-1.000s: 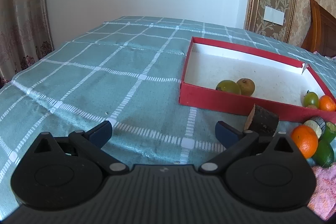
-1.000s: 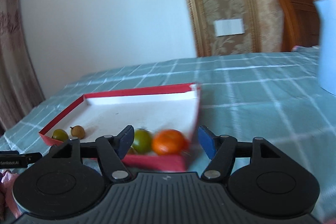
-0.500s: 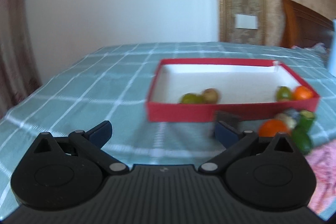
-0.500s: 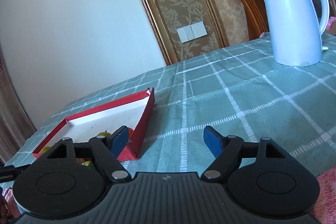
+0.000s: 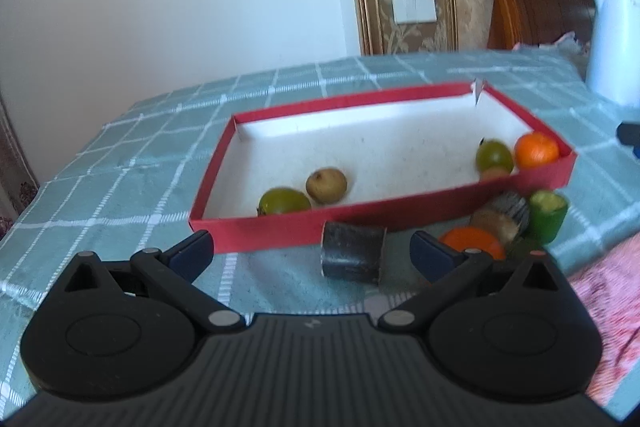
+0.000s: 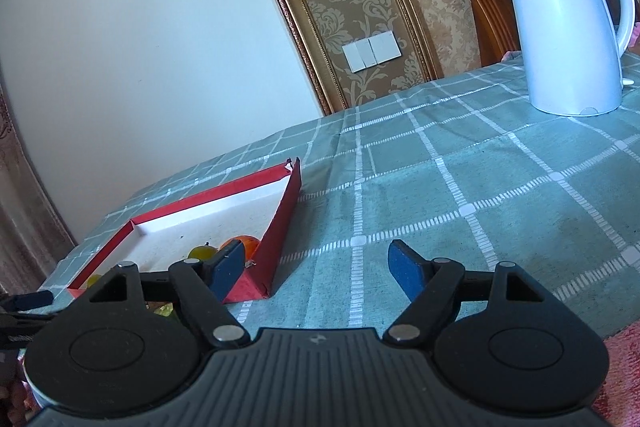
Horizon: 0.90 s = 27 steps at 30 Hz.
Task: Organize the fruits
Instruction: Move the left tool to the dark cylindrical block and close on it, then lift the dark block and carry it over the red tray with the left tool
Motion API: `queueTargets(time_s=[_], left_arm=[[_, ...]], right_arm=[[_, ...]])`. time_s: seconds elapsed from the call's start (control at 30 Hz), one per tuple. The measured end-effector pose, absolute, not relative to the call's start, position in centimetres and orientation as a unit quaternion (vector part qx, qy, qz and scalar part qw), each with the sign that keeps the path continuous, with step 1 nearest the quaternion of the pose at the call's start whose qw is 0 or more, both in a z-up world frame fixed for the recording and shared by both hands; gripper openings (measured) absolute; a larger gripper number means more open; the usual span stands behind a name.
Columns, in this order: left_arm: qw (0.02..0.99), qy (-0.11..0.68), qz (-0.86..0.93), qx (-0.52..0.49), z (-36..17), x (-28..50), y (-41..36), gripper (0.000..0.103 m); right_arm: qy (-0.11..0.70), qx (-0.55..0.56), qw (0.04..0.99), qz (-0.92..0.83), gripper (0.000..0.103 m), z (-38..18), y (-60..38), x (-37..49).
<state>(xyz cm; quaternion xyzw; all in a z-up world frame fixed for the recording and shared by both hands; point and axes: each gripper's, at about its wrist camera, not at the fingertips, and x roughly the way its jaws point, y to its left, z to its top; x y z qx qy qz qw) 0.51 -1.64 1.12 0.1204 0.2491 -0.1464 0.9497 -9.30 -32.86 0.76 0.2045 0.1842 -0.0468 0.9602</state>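
A table under a green checked cloth (image 5: 120, 171) fills both views. On it lies a shallow red tray (image 5: 224, 147) with a white floor, its long side toward the left gripper. A white kettle (image 6: 568, 19) stands upright on the cloth far right of the tray, well apart from it. A pink cloth (image 5: 608, 291) lies at the near right edge.

The left gripper (image 5: 310, 251) hangs above the cloth just near of the tray, its fingers spread wide and holding nothing. Between their tips, on the cloth against the tray's near wall, lies a dark cylinder (image 5: 352, 257) on its side.

The right gripper (image 6: 318, 263) is over the cloth to the right of the tray's near right corner, fingers wide apart and empty; its left pad (image 6: 228, 269) overlaps the tray corner in view.

Inside the tray, a green fruit (image 5: 284, 201) and a brown fruit (image 5: 326, 185) sit touching near the near wall, left of centre. In the right corner an orange (image 5: 536, 149) and a second green fruit (image 5: 494, 155) sit side by side, with a small reddish piece just near of them, too hidden to name.

Outside the tray, just near its right end, a cluster lies on the cloth: another orange (image 5: 472, 241), a striped brownish piece (image 5: 504, 215), and a cut green piece (image 5: 548, 213) with its pale face up.
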Motion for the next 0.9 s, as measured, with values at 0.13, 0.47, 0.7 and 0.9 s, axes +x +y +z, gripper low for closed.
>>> queueTargets(time_s=[0.13,0.47,0.7,0.9], left_arm=[[0.948,0.26,-0.144,0.112,0.7,1.4,-1.4,0.103],[0.945,0.27,-0.148,0.108,0.0,2.3,-1.6,0.087],[0.939,0.279,-0.177,0.092,0.0,2.3,-1.5,0.047],[0.939,0.274,-0.183,0.102,0.0,1.6,-2.3,0.03]], right_arm=[[0.186,0.204,0.96,-0.046,0.079,0.8,-32.9,-9.3],[0.187,0.205,0.96,-0.046,0.079,0.8,-33.0,-9.2],[0.19,0.206,0.959,-0.047,0.079,0.7,-32.9,-9.0],[0.191,0.208,0.958,-0.048,0.079,0.7,-32.9,-8.9]])
